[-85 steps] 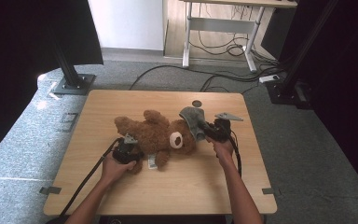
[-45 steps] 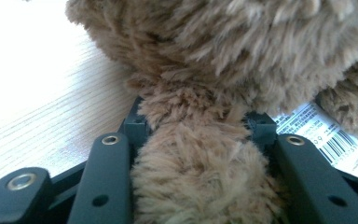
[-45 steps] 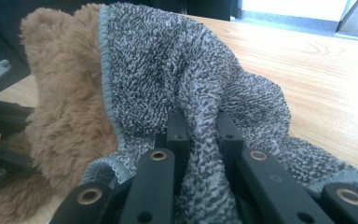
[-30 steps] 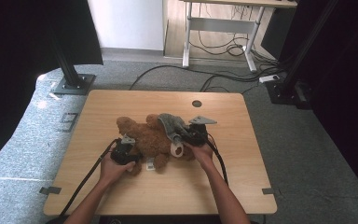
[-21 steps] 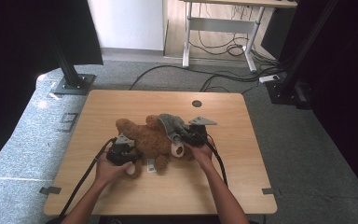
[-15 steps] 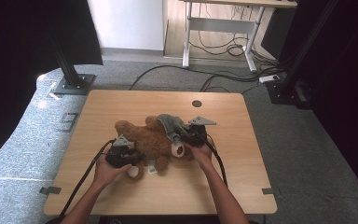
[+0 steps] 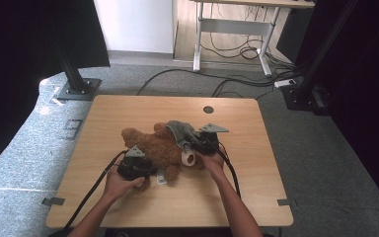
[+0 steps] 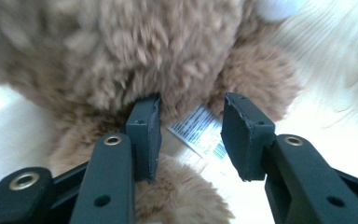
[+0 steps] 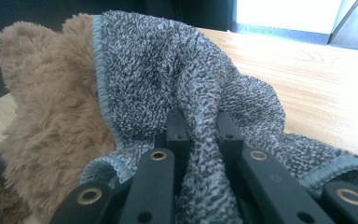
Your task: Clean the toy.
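Pinched tight on a fold of grey towel [image 9: 186,93], the right gripper [image 9: 198,128] holds the cloth draped over the head of a brown teddy bear [image 7: 160,148]. The left gripper [image 8: 191,135] has its jaws partly spread around the bear's fur beside a white sewn-in label [image 8: 200,133]; they have just been closing, one pad touching fur, the other clear, so nothing is squeezed yet.

The bear lies on its back in the middle of a wooden table [image 7: 128,106], its head toward the right hand [image 7: 212,160], its legs toward the left hand [image 7: 121,182]. The towel [image 7: 180,133] covers the head and trails onto the tabletop behind.

Both things look light and soft. The towel is limp and will sag and slide off rounded plush unless a gathered fold is held, as it is now. The bear should squash under pressure and spring back, so a limb or a thick pinch of body gives a firmer hold than the thin label, which may slip or tear.

Cables trail from both grippers toward the table's near edge.
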Tool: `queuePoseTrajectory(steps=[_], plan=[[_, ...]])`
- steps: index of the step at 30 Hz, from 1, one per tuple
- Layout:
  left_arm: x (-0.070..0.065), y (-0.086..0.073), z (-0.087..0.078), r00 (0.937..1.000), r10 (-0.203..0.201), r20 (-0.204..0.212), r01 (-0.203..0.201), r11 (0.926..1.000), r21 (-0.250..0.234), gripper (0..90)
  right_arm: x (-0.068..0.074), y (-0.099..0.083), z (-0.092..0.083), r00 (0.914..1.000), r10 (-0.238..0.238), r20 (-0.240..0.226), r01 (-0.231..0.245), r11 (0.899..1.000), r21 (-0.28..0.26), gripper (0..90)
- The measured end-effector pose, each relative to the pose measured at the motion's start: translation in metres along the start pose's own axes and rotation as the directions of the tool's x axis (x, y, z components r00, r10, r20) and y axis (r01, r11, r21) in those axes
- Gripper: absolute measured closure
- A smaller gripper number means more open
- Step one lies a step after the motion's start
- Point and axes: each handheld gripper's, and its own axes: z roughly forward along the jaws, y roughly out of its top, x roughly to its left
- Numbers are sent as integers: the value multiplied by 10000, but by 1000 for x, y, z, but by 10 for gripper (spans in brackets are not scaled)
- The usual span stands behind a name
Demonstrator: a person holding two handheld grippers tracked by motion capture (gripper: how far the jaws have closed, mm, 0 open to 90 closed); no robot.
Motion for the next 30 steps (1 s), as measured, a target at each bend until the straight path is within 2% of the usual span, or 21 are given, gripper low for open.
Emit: queuePoseTrajectory(steps=[9,13,20,24,30], plan=[[3,1,13,9984,-226,-522,222,9997,-72,559,2,0,0,9999,-92,-45,92,9999,-42,804],[5,2,21,9972,-318,-674,316,9995,-35,562,3,1,2,9995,-218,-223,217,9997,-58,805],[8,3,36,9918,-216,-1260,228,9997,78,578,10,4,6,9967,-545,-607,556,9983,169,809],[7,2,35,9920,-65,-1259,106,9994,320,570,16,0,0,9943,-620,-871,637,9978,163,811],[5,-1,35,9928,76,-1197,-8,9984,561,547,36,-13,-16,9851,-1106,-1321,1123,9937,53,813]])
